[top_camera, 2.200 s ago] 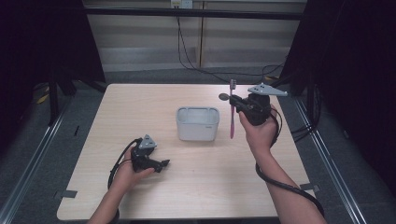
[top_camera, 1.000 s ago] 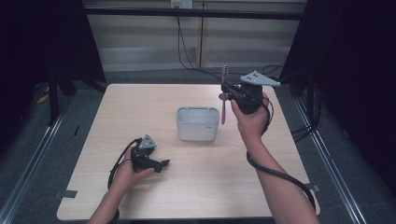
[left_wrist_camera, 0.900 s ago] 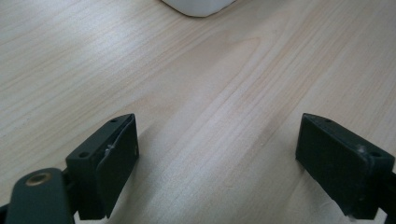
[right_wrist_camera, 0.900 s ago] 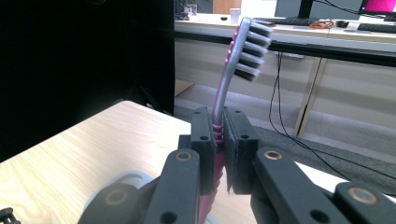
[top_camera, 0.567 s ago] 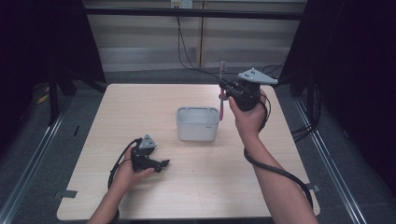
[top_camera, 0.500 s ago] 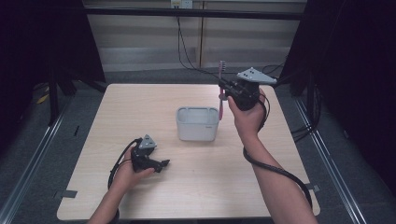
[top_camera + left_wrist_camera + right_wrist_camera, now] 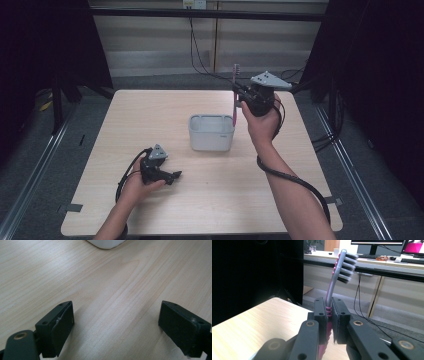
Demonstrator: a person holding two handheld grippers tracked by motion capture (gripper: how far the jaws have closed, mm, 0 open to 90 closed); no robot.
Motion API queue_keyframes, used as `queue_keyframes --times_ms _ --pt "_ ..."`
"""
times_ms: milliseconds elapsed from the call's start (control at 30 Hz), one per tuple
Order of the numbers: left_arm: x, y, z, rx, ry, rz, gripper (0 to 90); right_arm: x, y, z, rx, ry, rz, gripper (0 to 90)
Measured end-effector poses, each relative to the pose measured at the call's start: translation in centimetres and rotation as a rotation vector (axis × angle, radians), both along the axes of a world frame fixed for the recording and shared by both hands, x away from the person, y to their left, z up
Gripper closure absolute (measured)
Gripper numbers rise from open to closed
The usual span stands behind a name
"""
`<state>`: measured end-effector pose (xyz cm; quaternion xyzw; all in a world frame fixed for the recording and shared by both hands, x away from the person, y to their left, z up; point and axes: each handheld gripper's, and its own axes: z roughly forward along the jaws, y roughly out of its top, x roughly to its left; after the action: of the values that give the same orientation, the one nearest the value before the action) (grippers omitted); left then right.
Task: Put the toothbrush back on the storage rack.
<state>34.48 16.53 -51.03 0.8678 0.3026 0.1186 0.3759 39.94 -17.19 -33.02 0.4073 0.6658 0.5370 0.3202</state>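
1. I am looking down on a light wooden table (image 7: pixel 165 115) from the high view; two forearms are coming in from the bottom edge, each hand holding a black two-jaw gripper.

2. The right gripper (image 7: pixel 236 96) is being held up above the far right part of the table; its jaws are clamped on a pink toothbrush (image 7: pixel 235 95); in the right gripper view the jaws are pressing on the ribbed pink neck of the toothbrush (image 7: pixel 336 272), with the grey head and dark bristles standing up above them, tilted slightly to the right.

3. In the high view the toothbrush is hanging nearly upright; its lower end is sitting over the right rim of a grey rectangular bin (image 7: pixel 211 133); I cannot tell whether the end is touching the bin or hovering above it.

4. The bin is standing near the middle of the table, open side up.

5. The left gripper (image 7: pixel 175 176) is resting low on the near left part of the table, well apart from the bin; in the left gripper view its jaws are standing wide apart with bare wood between them, gripping nothing; a white corner of the bin (image 7: pixel 106 243) is showing at the top edge.
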Motion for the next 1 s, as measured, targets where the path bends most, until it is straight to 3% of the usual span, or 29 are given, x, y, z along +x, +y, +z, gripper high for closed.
queue_keyframes --times_ms 467,1000 --pt "0.0 0.0 0.0 0.001 0.001 -0.001 12.8 1.0 1.2 -1.3 -0.021 -0.002 0.004 84.2" --pt "0.0 0.0 0.0 0.000 0.001 -0.001 12.7 1.5 1.0 -2.3 -0.023 0.007 -0.010 84.0"
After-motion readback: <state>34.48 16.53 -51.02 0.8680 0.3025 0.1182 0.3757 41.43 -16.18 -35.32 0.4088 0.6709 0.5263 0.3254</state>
